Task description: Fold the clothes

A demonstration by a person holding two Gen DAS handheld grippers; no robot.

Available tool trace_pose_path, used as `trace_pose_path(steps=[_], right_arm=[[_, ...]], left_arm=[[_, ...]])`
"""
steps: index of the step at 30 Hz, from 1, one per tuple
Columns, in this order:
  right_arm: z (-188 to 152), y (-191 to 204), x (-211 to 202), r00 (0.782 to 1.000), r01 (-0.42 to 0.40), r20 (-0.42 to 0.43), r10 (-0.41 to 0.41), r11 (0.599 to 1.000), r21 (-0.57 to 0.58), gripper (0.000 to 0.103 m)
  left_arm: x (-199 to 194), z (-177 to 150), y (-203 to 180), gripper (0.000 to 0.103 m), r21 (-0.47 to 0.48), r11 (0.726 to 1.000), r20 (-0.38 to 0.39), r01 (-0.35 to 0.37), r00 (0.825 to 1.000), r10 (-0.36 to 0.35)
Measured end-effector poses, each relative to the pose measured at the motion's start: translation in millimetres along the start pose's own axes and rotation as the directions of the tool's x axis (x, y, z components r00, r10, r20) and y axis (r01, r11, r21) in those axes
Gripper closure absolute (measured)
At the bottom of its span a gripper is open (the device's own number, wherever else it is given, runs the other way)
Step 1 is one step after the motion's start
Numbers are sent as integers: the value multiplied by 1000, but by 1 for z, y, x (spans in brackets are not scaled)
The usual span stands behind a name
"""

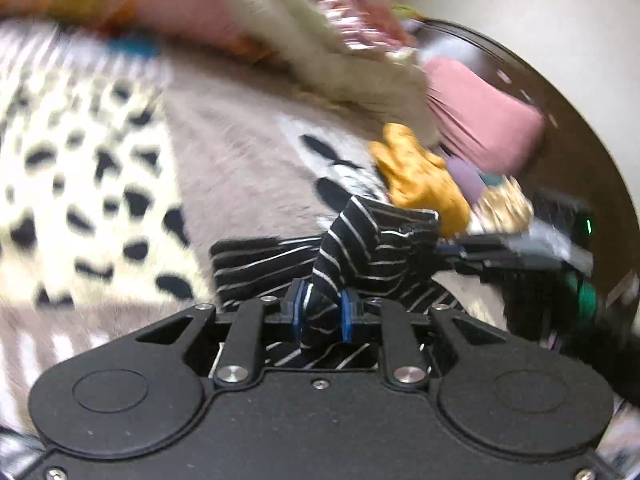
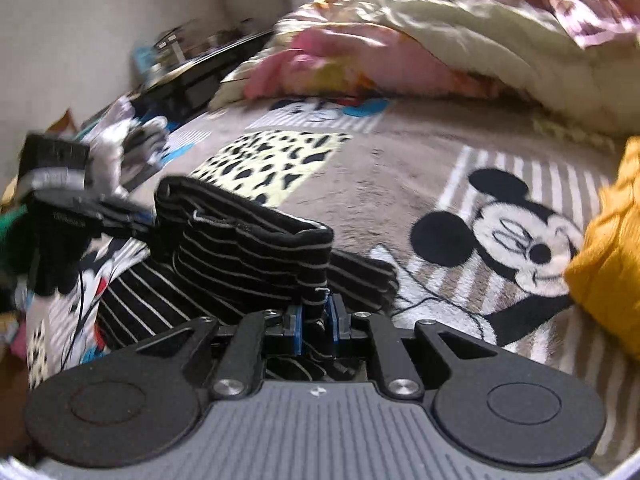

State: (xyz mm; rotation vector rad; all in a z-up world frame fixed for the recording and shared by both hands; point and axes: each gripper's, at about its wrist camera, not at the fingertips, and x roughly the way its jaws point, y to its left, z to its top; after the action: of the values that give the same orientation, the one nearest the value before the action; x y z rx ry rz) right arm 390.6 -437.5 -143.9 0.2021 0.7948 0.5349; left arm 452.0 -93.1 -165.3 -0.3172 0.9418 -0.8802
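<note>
Gripping striped garment (image 1: pixel 372 252) both ends — Mickey blanket (image 2: pixel 520 240) only in rt view.

Left tool (image 1: pixel 323 312): matt black plastic body, faintly grained, with bright polished metal screws and blue rubbery pads. Right tool (image 2: pixel 316 322): same matt black plastic arms, with a ribbed grey plastic plate behind them and blue pads. Striped garment (image 2: pixel 248 256) between the pads of both tools: soft black knit cloth with thin white stripes, matt. Blanket (image 2: pixel 400 168) beneath and ahead of the tools: plush, fuzzy fleece, printed. Quilt (image 2: pixel 460 28) far ahead of the right tool: thin, crumpled cloth with a slight sheen. Mustard garment (image 2: pixel 612 256) to the right tool's right: textured, knobbly cloth, matt.
</note>
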Motion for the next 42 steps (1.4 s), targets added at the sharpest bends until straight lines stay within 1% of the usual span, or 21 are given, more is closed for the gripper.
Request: trace_pose_path(steps=[2,3,6,8,11,13,14,16,17,20,22,25,27,28,30,33,34,36,38,39,42], right_arm=[[7,-10,12,996,87,23,-88,995,37,77],[7,-11,10,989,134,53,-137,989,58,72],[-2,-1,-13,958,208,185,-219,975,77,64],[-18,24,-30,931,253,276,-238,967,-18,62],[-51,65,-41,929,226,336,-154,956,-189,64],[-72,90,-36,930,244,344,-132,920,-306,64],[-79,97,-28,934,262,325,-149,905,-336,64],[-87,95,11,948,305,204,-244,880,-365,63],[-92,90,22,948,307,199,-249,884,-353,61],[-81,92,18,947,314,175,-270,892,-326,58],[-81,105,4,935,345,221,-279,860,-375,59],[-86,115,-20,923,332,311,-228,881,-338,58],[-92,105,4,937,337,197,-287,889,-311,58],[-100,95,13,943,322,175,-282,905,-277,56],[-96,88,11,950,298,167,-264,926,-231,55],[-87,100,4,941,335,149,-304,901,-275,54],[-87,104,-4,938,338,170,-303,909,-245,54],[-92,97,-25,929,316,231,-289,945,-85,50],[-98,87,-41,917,280,268,-295,956,91,30],[-102,80,-43,922,239,265,-281,954,181,27],[-115,46,-33,953,48,242,-180,883,468,25]], left_arm=[[6,-2,2,69,-20,991,36,-133,990,134],[2,-5,-5,66,2,977,89,-214,973,213],[-24,-23,-31,63,60,950,264,-307,923,281],[-33,-42,-60,63,187,922,346,-339,901,262],[-27,-69,-97,63,393,876,363,-281,922,133],[-11,-88,-113,63,528,798,329,-292,936,124],[3,-98,-114,62,580,747,302,-325,937,174],[35,-109,-93,63,562,722,256,-402,915,310],[34,-110,-83,62,511,762,278,-398,915,291],[28,-100,-94,61,536,737,240,-411,911,334],[15,-95,-107,63,541,728,258,-421,907,333],[10,-99,-110,64,491,785,281,-378,921,268],[31,-115,-91,64,455,791,240,-410,912,334],[30,-120,-76,63,392,834,274,-388,915,296],[25,-105,-76,62,363,856,223,-368,926,303],[14,-100,-90,62,393,836,203,-383,923,328],[1,-101,-90,62,343,865,229,-366,926,301],[-26,-103,-89,47,242,914,284,-324,925,253],[-48,-111,-81,39,111,943,347,-313,901,259],[-51,-111,-71,38,35,958,341,-284,905,255],[-54,-111,-44,37,-161,965,313,-207,917,248]])
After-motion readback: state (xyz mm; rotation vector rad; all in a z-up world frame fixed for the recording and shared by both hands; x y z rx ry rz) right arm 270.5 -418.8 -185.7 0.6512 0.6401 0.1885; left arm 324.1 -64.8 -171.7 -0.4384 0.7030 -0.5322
